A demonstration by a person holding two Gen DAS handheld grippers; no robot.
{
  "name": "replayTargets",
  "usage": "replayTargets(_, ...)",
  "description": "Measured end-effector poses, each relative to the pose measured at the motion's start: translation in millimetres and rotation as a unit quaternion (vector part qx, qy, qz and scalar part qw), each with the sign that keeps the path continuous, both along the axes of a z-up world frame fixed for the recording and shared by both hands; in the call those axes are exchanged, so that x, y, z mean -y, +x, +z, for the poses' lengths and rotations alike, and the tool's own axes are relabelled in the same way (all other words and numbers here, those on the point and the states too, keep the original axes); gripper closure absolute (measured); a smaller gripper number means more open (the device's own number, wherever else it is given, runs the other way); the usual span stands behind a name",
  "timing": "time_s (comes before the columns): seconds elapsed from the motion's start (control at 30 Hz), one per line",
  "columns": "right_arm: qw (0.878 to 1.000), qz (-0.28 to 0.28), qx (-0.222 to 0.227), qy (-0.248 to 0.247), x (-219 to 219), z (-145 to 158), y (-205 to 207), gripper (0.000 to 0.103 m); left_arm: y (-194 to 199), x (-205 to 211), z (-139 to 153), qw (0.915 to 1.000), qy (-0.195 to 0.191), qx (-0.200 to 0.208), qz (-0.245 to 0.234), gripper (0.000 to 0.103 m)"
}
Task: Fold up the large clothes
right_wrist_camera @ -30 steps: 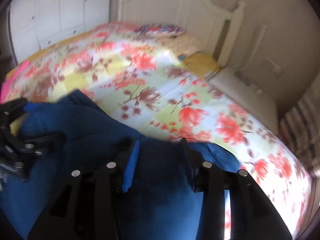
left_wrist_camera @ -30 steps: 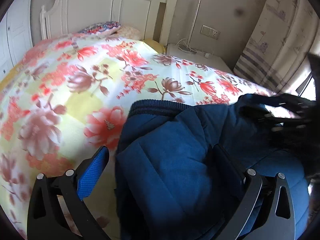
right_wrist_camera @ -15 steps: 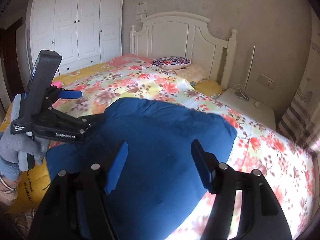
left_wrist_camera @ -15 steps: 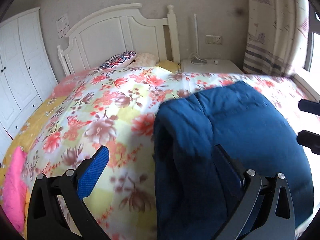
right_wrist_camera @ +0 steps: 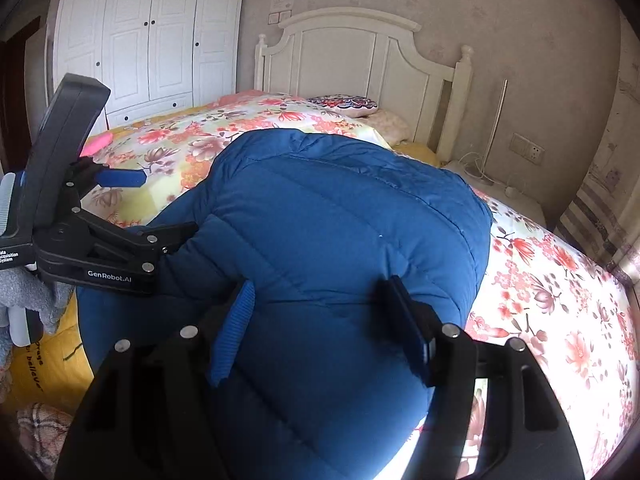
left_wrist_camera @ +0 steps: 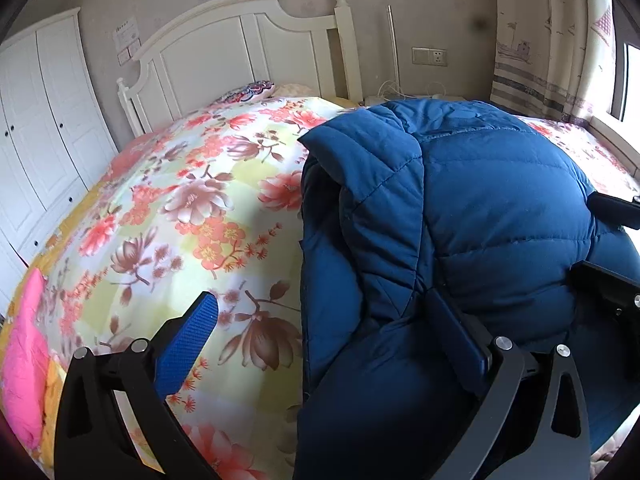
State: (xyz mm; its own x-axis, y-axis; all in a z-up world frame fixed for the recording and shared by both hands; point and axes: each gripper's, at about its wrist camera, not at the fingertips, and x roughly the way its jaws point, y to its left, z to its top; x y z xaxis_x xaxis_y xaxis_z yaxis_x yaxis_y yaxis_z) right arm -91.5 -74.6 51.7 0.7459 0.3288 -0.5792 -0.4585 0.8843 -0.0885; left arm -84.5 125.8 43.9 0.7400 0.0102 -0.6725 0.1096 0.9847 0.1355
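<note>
A large blue quilted jacket (left_wrist_camera: 472, 216) lies folded in a thick bundle on the floral bedspread (left_wrist_camera: 192, 208); it also fills the middle of the right wrist view (right_wrist_camera: 340, 236). My left gripper (left_wrist_camera: 324, 336) is open, its right finger pressed against the jacket's near fold and its left finger over the bedspread. It shows in the right wrist view (right_wrist_camera: 132, 208) at the jacket's left edge. My right gripper (right_wrist_camera: 320, 324) is open, both fingers spread over the jacket's near part, nothing pinched between them. Its black body (left_wrist_camera: 608, 264) shows at the right edge of the left wrist view.
A white headboard (right_wrist_camera: 360, 56) and a patterned pillow (right_wrist_camera: 344, 104) are at the far end of the bed. A white wardrobe (right_wrist_camera: 152, 32) stands left. A nightstand (right_wrist_camera: 492, 188) with cables and a curtain (left_wrist_camera: 552, 40) are on the right. A pink cloth (left_wrist_camera: 24, 360) lies at the bed's left edge.
Both grippers have pulled back and tilted up from close over the jacket. The jacket now lies as a rounded folded bundle. The jaws stay open.
</note>
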Motion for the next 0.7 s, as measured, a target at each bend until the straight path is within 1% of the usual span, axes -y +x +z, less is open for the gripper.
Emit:
replayTargets(0.2, 1.0, 0.001, 0.0, 0.001, -1.0, -2.6, 0.2, 0.036, 0.1, -8.4, -9.4, 0.9994, -0.034, 0.006, 0.0, 0.004)
replayTargets(0.43, 1.0, 0.001, 0.0, 0.004, -0.9, -2.5, -0.4, 0.036, -1.0, -9.6, -11.2, 0.9993, -0.038, 0.008, 0.0, 0.004)
replayTargets(0.57, 1.0, 0.0, -0.001, 0.009, 1.7, -0.1, -0.7, 0.035, -2.3, -10.7, -6.9, 0.9989, -0.046, 0.005, 0.002, 0.004)
replayTargets(0.6, 1.0, 0.001, -0.003, 0.011, 2.5, 2.6, -1.8, 0.035, -1.8, -13.6, -5.9, 0.9983, -0.057, -0.002, 0.002, 0.004)
replayTargets(0.63, 1.0, 0.002, -0.008, 0.015, 4.4, 4.8, -2.1, 0.033, -0.4, -19.5, -5.4, 0.9968, -0.078, -0.016, 0.0, 0.004)
replayTargets(0.67, 1.0, 0.005, -0.015, 0.023, 6.5, 8.4, -3.2, 0.027, 1.3, -24.7, -5.3, 0.9948, -0.098, -0.03, -0.003, 0.004)
replayTargets(0.7, 0.999, 0.012, -0.025, 0.041, 11.4, 14.1, -5.9, 0.024, 4.4, -33.5, -6.1, 0.9904, -0.127, -0.052, -0.008, 0.004)
